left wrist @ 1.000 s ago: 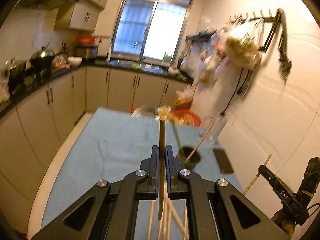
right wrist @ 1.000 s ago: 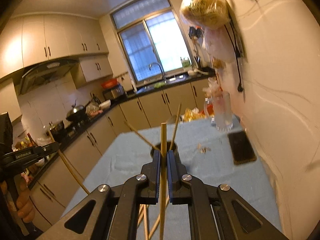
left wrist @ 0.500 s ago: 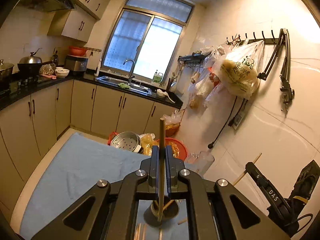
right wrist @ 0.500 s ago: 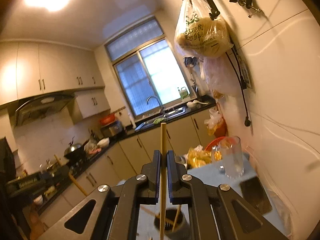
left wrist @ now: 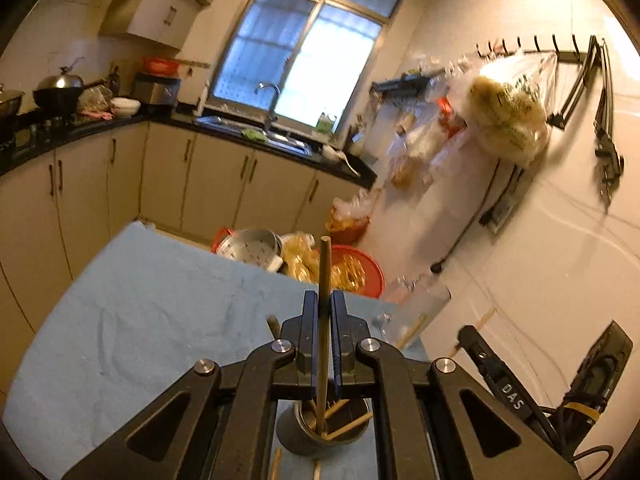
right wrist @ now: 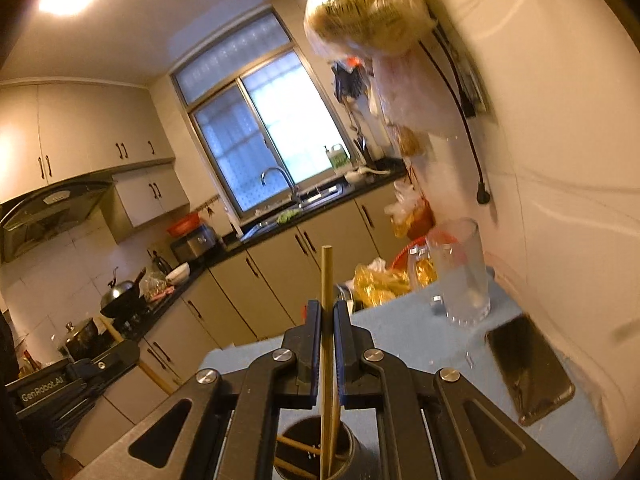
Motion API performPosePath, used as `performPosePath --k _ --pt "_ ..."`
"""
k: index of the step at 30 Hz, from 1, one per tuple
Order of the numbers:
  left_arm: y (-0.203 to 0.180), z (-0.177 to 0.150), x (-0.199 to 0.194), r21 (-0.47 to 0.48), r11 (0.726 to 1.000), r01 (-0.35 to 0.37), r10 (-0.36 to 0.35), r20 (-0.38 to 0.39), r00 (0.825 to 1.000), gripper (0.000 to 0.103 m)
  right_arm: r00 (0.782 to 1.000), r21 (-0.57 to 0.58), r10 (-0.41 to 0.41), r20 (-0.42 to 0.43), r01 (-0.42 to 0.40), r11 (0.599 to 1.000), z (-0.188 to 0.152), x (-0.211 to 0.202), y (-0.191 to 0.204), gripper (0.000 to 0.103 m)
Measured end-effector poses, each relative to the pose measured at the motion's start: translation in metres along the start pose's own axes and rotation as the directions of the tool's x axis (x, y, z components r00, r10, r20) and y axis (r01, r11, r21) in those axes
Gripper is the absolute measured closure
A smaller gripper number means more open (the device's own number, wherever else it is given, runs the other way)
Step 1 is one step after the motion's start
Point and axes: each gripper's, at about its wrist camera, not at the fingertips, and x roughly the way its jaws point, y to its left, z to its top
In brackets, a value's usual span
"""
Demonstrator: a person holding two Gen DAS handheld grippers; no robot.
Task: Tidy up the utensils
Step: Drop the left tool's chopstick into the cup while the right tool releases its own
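Observation:
My left gripper (left wrist: 324, 308) is shut on a wooden chopstick (left wrist: 324, 280) held upright, its lower end inside a dark round utensil holder (left wrist: 328, 428) that holds several chopsticks. My right gripper (right wrist: 327, 316) is shut on another wooden chopstick (right wrist: 326, 280), also upright, its lower end inside the same holder (right wrist: 316, 448). Loose chopsticks (left wrist: 276, 468) lie on the blue cloth just in front of the holder. The right gripper shows at the right of the left wrist view (left wrist: 496, 376).
The blue-covered table (left wrist: 140, 312) carries a clear glass (right wrist: 460, 272) and a dark phone (right wrist: 528, 368) near the right wall. A red basin (left wrist: 356, 272) and metal steamer (left wrist: 248, 246) sit beyond the far edge. Bags (left wrist: 504, 116) hang on the wall.
Both grippers have tipped their chopsticks upright and lowered them over the holder, so both lower ends now sit inside it. The views swung up toward the window, then slightly back down.

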Motion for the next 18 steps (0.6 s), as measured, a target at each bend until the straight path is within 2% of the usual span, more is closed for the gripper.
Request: performPosePath --k 5,9,12,17,18 --pt "0.001 -0.013 0.012 0.019 1.000 -0.012 0.013 -0.048 0.999 0.097 0.998 0.018 0.004 -0.058 -0.003 1.000 -0.014 0.013 -0.010 0.096" --pt "0.001 -0.020 0.016 0.028 0.999 0.017 -0.014 -0.100 0.995 0.097 0.995 0.012 0.005 -0.100 -0.004 1.000 -0.021 0.017 -0.012 0.093" --pt "-0.005 -0.027 0.015 0.072 0.997 0.000 0.008 -0.113 0.994 0.097 0.994 -0.005 0.003 -0.112 -0.004 1.000 -0.024 0.016 -0.009 0.093" --pt "-0.011 -0.026 -0.010 0.075 0.997 0.032 -0.023 -0.120 0.993 0.090 0.992 0.025 0.019 -0.128 -0.016 1.000 -0.016 -0.001 -0.009 0.089" --pt "-0.012 -0.025 -0.016 0.080 0.996 0.035 -0.026 -0.112 0.993 0.081 0.993 0.030 0.026 -0.118 -0.022 0.999 -0.014 -0.012 -0.008 0.084"
